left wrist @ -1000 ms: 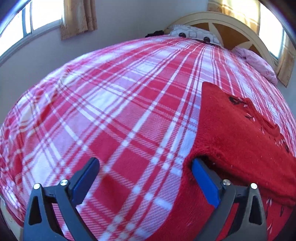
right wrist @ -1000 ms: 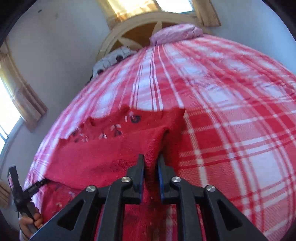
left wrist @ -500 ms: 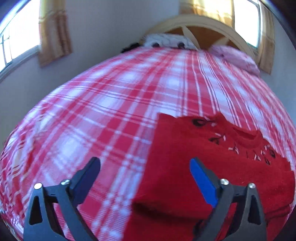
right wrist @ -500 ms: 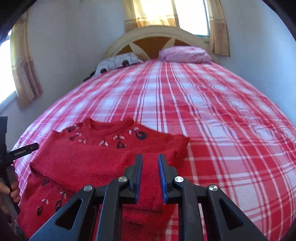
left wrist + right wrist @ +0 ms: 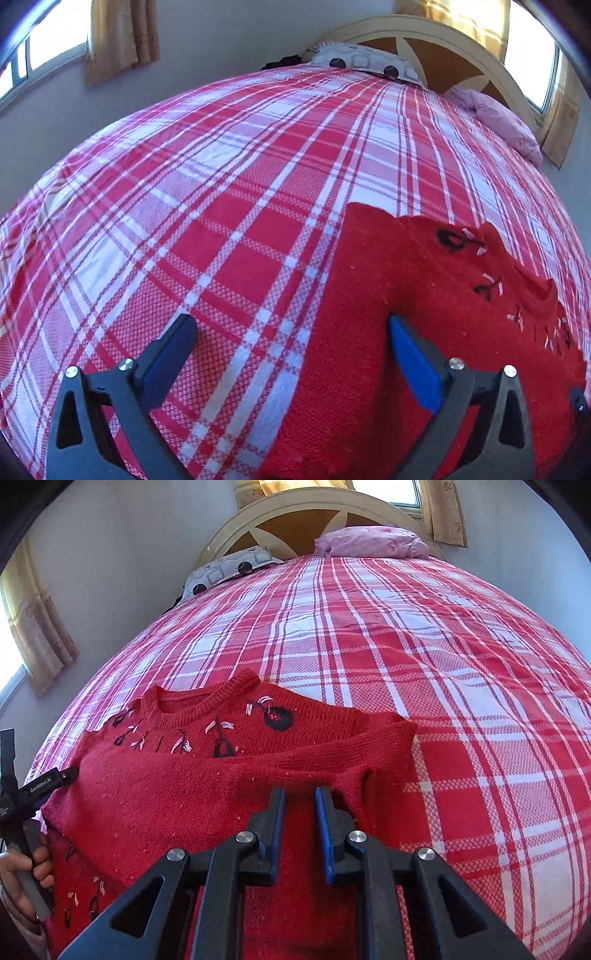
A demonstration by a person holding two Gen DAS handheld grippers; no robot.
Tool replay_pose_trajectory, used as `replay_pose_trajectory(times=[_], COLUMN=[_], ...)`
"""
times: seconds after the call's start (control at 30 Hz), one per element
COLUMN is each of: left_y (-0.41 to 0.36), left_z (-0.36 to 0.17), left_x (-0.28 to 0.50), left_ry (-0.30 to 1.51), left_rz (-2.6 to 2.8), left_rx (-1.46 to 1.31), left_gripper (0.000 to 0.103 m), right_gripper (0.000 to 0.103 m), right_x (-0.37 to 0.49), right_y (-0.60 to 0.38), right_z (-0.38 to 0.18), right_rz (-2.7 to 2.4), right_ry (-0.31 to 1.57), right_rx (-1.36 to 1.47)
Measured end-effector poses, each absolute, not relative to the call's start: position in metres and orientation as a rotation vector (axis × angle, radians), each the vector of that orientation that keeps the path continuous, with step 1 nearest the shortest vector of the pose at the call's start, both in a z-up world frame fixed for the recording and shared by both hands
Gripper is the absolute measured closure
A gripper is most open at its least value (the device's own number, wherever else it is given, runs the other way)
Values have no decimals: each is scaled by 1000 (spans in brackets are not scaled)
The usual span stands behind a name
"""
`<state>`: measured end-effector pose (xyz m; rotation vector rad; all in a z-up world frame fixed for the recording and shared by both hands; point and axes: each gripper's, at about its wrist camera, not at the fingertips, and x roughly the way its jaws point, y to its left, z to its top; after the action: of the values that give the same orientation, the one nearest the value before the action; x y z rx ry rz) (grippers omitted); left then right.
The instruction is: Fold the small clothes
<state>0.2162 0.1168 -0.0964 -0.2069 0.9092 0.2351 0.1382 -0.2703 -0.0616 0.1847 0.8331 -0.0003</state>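
Observation:
A small red knitted sweater (image 5: 221, 768) with black and white embroidery lies on the plaid bed, its lower part folded up over the chest. It also shows in the left wrist view (image 5: 443, 295). My right gripper (image 5: 299, 797) hovers over the folded edge with its jaws slightly apart and nothing between them. My left gripper (image 5: 291, 328) is wide open, its right finger over the sweater's left side, its left finger over the bedspread. The left gripper also shows at the left edge of the right wrist view (image 5: 22, 794).
The red and white plaid bedspread (image 5: 221, 184) covers the whole bed. A patterned pillow (image 5: 229, 568) and a pink pillow (image 5: 373, 542) lie by the cream headboard (image 5: 295, 509). Curtained windows stand on both sides.
My right gripper has let go of the sweater fold and its jaws have parted a little. The fold now lies flat. My left gripper stayed open and shifted over the sweater's left side.

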Motion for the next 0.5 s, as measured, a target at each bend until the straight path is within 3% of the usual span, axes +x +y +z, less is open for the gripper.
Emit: replay_pose_trajectory(times=[0.2, 0.37, 0.5], left_y=[113, 95, 85], left_z=[-76, -63, -85], left_x=[195, 159, 160], left_ry=[886, 849, 885], left_rz=[206, 182, 183], left_rx=[-156, -27, 51], left_gripper=[0, 0, 0], right_gripper=[85, 85, 85], right_x=[90, 74, 73], right_y=[-279, -255, -246], right_z=[-15, -29, -54], right_rz=[65, 70, 19], right_ry=[639, 753, 791], right_rx=[297, 186, 128])
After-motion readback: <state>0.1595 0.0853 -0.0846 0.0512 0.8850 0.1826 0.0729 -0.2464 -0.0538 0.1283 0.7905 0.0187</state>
